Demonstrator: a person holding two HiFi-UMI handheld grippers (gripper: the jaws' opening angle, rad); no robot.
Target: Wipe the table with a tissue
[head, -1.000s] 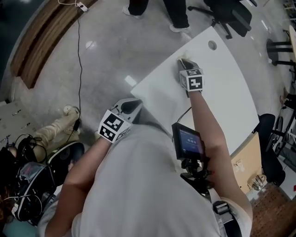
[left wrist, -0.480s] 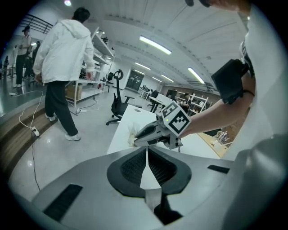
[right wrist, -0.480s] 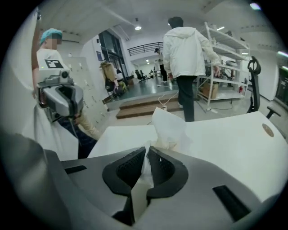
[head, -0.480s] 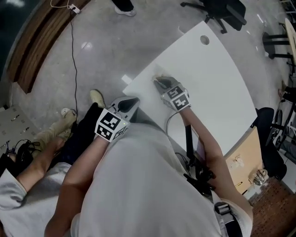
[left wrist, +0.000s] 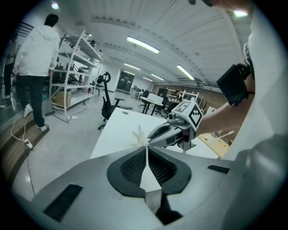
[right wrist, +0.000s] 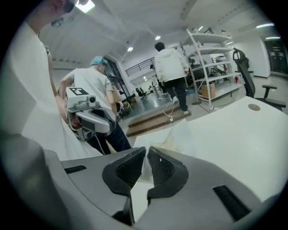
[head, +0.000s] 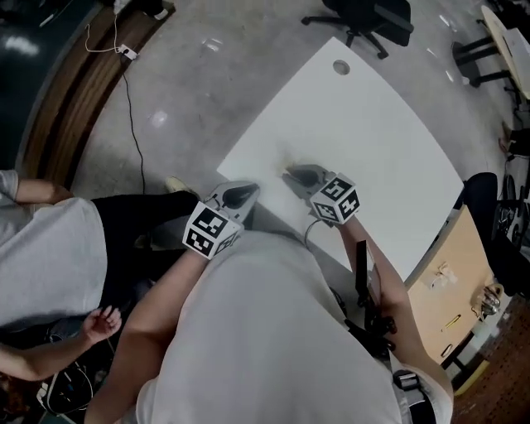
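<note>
The white table (head: 373,132) fills the upper middle of the head view. My right gripper (head: 291,174) rests low on its near left part, shut on a crumpled white tissue (right wrist: 180,134) that spreads on the tabletop just beyond the jaws. The left gripper view shows that tissue (left wrist: 139,136) poking up at the right gripper's tips (left wrist: 150,138). My left gripper (head: 248,190) hangs beside the table's near left edge, shut with nothing in it, its tips (left wrist: 146,148) meeting. In the right gripper view it (right wrist: 105,126) floats to the left of the right gripper (right wrist: 147,150).
A round cable hole (head: 341,67) sits near the table's far corner, with an office chair (head: 364,15) behind it. A seated person (head: 50,240) is close on the left. A beige board (head: 451,290) lies to the right. Metal shelving (left wrist: 74,72) and another person (right wrist: 171,67) stand farther off.
My right gripper has dragged the tissue from the table's far left edge back toward me, near the front edge. The left gripper shifted slightly. A person has come into view at left.
</note>
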